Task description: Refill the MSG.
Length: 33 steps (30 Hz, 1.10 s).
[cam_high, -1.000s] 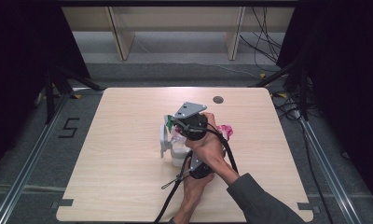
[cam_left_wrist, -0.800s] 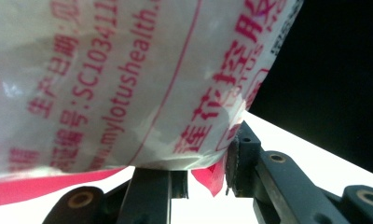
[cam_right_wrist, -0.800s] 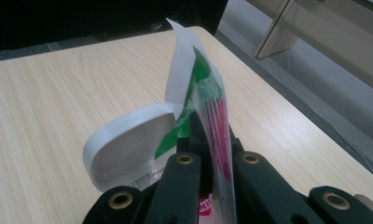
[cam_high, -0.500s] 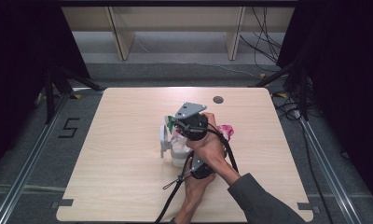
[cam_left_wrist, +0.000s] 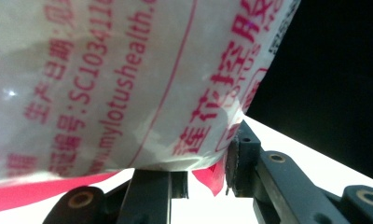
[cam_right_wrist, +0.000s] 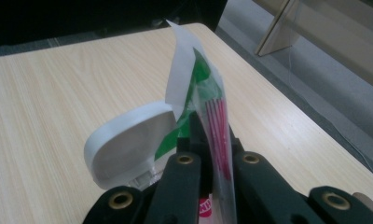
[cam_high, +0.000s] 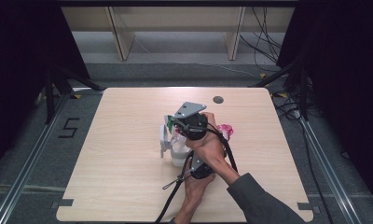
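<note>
The right gripper (cam_right_wrist: 208, 140) has its jaws pressed together on a thin packet (cam_right_wrist: 212, 107), a flat sachet with red stripes and a green-and-white top that stands up between the fingers (cam_right_wrist: 184, 186) and pokes out past their tips. The left gripper (cam_left_wrist: 194, 163) stands partly open around a white container (cam_left_wrist: 119, 84) with red print, its wall right against the jaw pad (cam_left_wrist: 240, 158); the jaws look set on it, holding it upright. Nothing has changed across the last second: in the high view both hands (cam_high: 208, 149) sit in the same place over the middle of the table (cam_high: 119, 186), crossed 1 over the other, and neither grip has shifted. That reads as a pause with both things secured, probably before the packet goes into the container (cam_high: 177, 151), whose round flip lid (cam_right_wrist: 128, 142) hangs open just beside the packet. A pink wrapper (cam_high: 225, 130) lies near the hands.
</note>
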Each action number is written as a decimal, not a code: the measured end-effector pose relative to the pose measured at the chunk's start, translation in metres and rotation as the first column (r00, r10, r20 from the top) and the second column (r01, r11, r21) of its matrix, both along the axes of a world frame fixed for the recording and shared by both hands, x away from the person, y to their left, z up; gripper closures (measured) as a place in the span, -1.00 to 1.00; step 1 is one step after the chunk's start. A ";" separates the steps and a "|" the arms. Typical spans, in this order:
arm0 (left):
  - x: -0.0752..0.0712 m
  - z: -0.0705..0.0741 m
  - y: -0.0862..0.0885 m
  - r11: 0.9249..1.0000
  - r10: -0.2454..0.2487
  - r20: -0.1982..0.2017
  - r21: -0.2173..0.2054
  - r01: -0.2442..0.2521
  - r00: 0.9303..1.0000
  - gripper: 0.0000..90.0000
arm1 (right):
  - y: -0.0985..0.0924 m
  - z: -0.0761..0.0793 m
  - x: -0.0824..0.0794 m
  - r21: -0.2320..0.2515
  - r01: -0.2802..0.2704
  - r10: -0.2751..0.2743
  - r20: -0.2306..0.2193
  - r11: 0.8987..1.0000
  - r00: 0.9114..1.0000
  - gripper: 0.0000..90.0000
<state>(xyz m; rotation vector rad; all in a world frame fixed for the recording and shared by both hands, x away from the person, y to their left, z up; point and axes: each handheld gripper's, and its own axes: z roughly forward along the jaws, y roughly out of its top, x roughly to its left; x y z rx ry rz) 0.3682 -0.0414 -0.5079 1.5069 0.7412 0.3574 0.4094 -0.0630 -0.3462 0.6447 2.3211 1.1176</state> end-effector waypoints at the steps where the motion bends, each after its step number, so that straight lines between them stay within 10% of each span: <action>1: 0.000 0.000 0.000 1.000 -0.003 -0.003 0.003 0.003 1.000 0.62 | 0.000 0.000 0.000 0.002 0.001 -0.001 -0.003 1.000 1.000 1.00; 33: 0.002 0.000 0.001 1.000 0.008 0.012 -0.003 -0.007 1.000 0.62 | 0.003 -0.001 0.000 -0.025 -0.003 0.003 0.003 1.000 1.000 1.00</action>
